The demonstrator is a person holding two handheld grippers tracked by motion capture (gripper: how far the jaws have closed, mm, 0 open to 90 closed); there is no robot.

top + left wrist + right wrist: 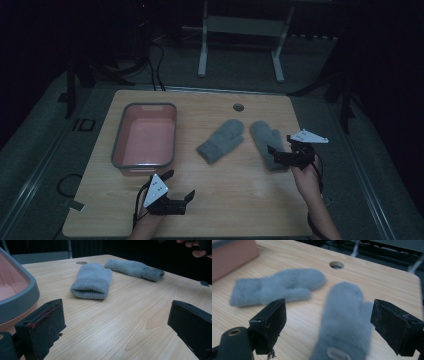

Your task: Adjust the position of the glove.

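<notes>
Fingers on your right gripper [283,152] stand wide apart and hold nothing, straddling the cuff end of the right mitten [266,140] just above it. Your left gripper [176,192] is spread wide too, empty, low over bare tabletop [240,200] near the front edge, just in front of the pink basin [146,139].

From here the likely slip is a thin pinch: if you close before the fingers [270,322] come down around the cuff, you'd probably catch only the fuzzy top layer, and the mitten could sag out or slide along the wood. Coming down too hard may jam a fingertip against the tabletop. The other mitten [221,140] lies just beside this one without clearly touching, so a sideways drag could nudge it. The right gripper view is blurred, so judge the descent with care.

Both mittens are grey, thick and knitted, lying flat with ribbed cuffs toward you and tips toward the small round hole [238,107] at the far edge. A small oval tag [338,354] sits on the near cuff. The soft cloth will likely squash and fold under the grip.
</notes>
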